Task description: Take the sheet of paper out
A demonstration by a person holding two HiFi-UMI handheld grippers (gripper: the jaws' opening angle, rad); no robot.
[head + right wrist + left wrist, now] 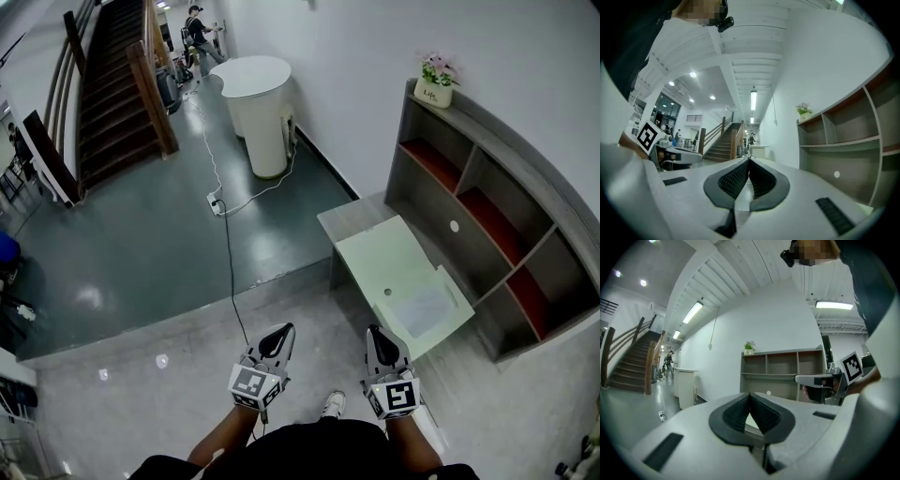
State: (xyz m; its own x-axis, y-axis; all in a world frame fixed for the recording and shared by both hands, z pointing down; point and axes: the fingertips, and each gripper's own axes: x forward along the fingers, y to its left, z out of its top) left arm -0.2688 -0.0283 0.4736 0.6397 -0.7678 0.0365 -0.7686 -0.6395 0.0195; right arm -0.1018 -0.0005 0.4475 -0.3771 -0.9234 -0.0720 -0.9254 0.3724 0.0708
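A white sheet of paper (421, 307) lies in the tray of a pale green printer-like box (384, 253), which stands on a low grey cabinet (347, 217) ahead and to the right. My left gripper (277, 336) (750, 395) is held low in front of me, jaws together, nothing between them. My right gripper (377, 335) (749, 161) is beside it, just short of the box's near corner, jaws also closed and empty. Each gripper shows in the other's view: the right gripper (820, 380), the left gripper (680, 157).
A grey shelf unit (497, 216) with a potted plant (437, 81) lines the right wall. A white round counter (259, 103), a staircase (117, 84) and a person (197, 30) are farther back. A black cable (231, 258) runs across the dark floor from a power strip (216, 202).
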